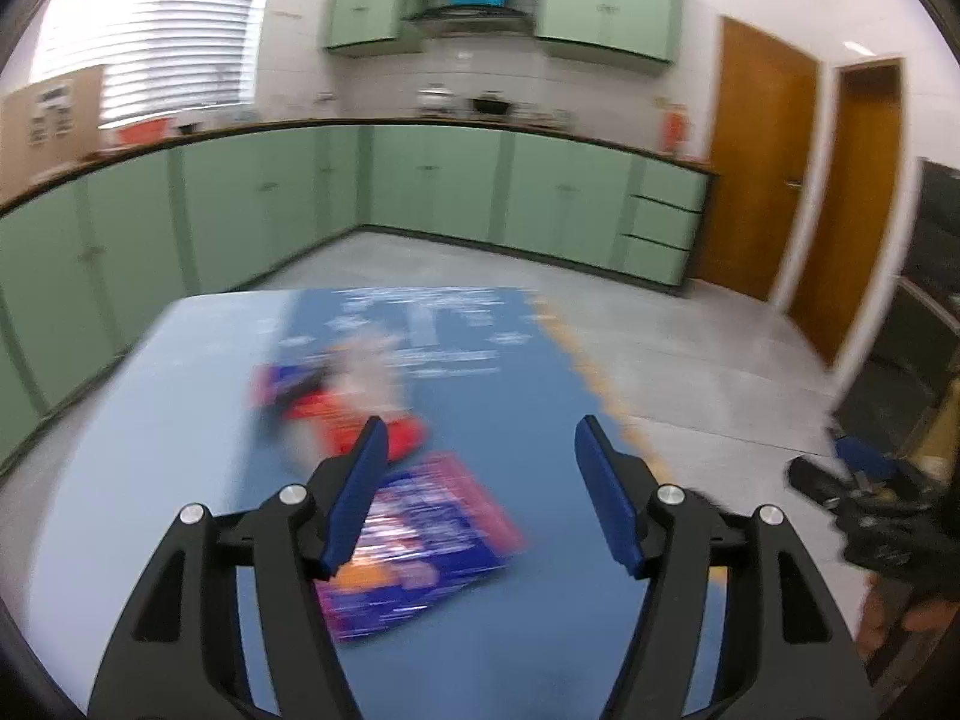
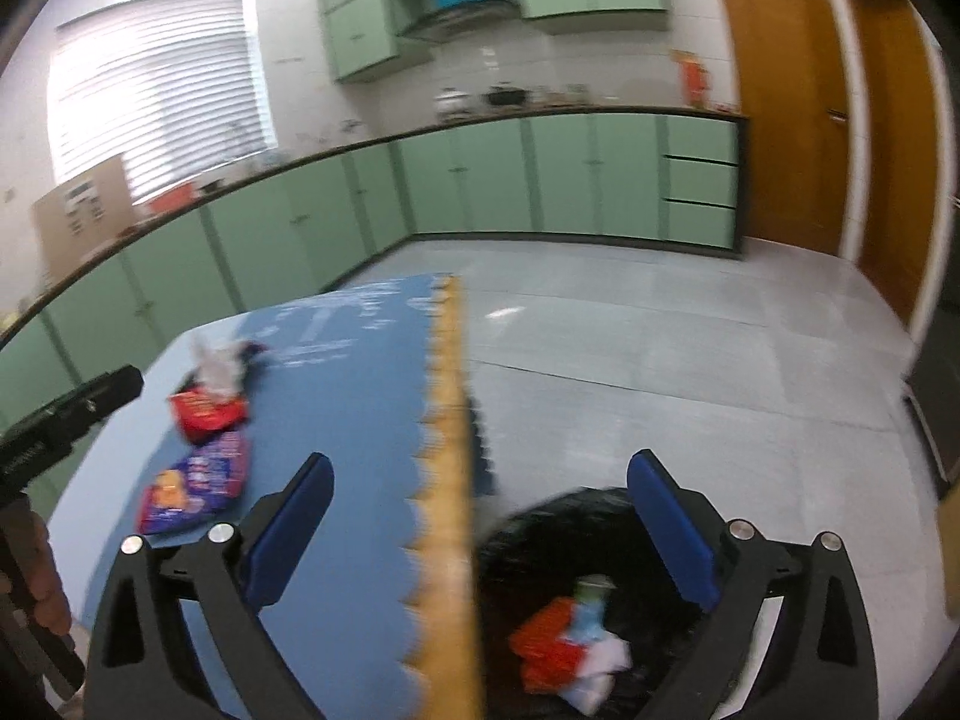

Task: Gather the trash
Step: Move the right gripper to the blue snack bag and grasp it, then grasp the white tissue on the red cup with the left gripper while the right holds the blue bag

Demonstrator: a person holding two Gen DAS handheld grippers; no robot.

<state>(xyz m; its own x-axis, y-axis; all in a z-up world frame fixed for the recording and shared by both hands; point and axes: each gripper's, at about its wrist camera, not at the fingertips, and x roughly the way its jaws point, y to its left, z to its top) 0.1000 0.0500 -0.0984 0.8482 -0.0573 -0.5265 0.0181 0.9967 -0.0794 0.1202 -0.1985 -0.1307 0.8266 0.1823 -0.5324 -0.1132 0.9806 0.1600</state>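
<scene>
On the blue table point(image 1: 180, 420) lie a purple snack wrapper point(image 1: 414, 546), a red wrapper point(image 1: 360, 426) and crumpled white paper with a dark wrapper behind it, all blurred. My left gripper point(image 1: 480, 480) hangs open above the table's near part, nothing between its blue pads. My right gripper point(image 2: 480, 534) stands wide open over the table's right edge and over a black trash bag point(image 2: 576, 528) on the floor; red packets, white paper and a small cup point(image 2: 576, 642) lie in the bag. The right wrist view also shows the purple wrapper point(image 2: 198, 486) and the red wrapper point(image 2: 207, 414).
The table point(image 2: 360, 420) has a yellow scalloped border point(image 2: 450, 420) along its right edge. Green cabinets point(image 1: 432, 180) run along the far walls under a dark counter. Two wooden doors point(image 1: 756, 156) stand at the right. Grey tiled floor point(image 2: 660, 348) lies beyond the table.
</scene>
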